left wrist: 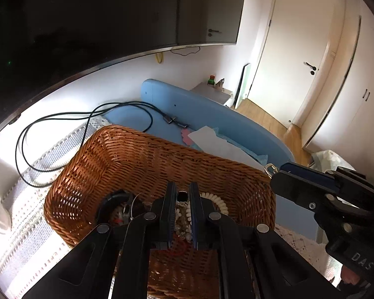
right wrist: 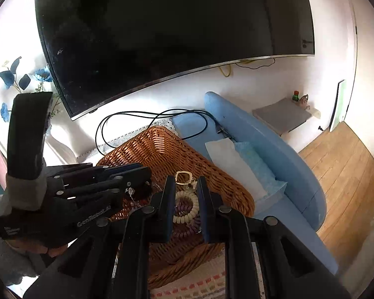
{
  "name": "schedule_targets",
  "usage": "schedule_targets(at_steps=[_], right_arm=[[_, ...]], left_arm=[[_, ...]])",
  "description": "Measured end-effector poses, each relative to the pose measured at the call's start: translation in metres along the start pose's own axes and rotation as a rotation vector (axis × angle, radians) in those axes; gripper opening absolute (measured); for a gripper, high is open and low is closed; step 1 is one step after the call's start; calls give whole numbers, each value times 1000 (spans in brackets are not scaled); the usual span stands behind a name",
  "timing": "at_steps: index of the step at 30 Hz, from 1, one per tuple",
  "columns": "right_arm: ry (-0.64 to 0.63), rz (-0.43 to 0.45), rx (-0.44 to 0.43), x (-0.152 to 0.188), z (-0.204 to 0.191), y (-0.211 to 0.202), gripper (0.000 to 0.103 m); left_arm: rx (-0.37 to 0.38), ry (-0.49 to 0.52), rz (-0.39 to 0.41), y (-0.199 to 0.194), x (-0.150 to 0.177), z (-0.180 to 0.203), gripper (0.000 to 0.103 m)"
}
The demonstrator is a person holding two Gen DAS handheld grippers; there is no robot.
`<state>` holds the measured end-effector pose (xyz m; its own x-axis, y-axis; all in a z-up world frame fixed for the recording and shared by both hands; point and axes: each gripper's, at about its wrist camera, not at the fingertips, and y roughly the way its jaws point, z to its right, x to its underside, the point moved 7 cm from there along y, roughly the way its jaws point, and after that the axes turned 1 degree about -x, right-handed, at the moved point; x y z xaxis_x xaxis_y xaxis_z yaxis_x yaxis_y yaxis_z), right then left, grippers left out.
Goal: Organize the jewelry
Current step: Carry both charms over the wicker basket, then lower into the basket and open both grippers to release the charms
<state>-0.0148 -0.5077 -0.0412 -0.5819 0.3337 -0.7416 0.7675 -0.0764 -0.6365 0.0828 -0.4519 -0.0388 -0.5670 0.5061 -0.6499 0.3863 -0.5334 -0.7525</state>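
A brown wicker basket (left wrist: 127, 159) holds jewelry: a cream coil band (left wrist: 218, 200), beads and a black bangle (left wrist: 112, 198). My left gripper (left wrist: 182, 194) is inside the basket, jaws narrowly apart around a small dark-stoned gold piece (left wrist: 182, 195). My right gripper (right wrist: 186, 186) hovers over the basket's (right wrist: 162, 144) right rim and is shut on a gold square-link piece (right wrist: 183, 177), above cream and purple coil bands (right wrist: 187, 208). In the left wrist view the right gripper's fingertips (left wrist: 284, 173) show that gold piece (left wrist: 270, 169) beyond the rim.
A dark TV (right wrist: 162, 32) hangs on the wall above. A black cable (left wrist: 62, 127) loops behind the basket. A blue padded tray (right wrist: 274, 149) with white and blue paper (right wrist: 234, 164) lies to the right. A lace cloth (left wrist: 25, 199) covers the surface.
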Motion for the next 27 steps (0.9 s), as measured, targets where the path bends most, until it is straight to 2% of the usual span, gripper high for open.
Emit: schedule_targets(at_steps=[11,22,27], right_arm=[[5,3,56,2,7,-9,20],[-13,-10,55,6,2,-8,20],[1,-2,53,7,7,-12,20]], left_arm=[[41,13,-1,3,1,10,10],[36,-4,-19,4,6,8,11],[31,-22,0,2,1,6,11]])
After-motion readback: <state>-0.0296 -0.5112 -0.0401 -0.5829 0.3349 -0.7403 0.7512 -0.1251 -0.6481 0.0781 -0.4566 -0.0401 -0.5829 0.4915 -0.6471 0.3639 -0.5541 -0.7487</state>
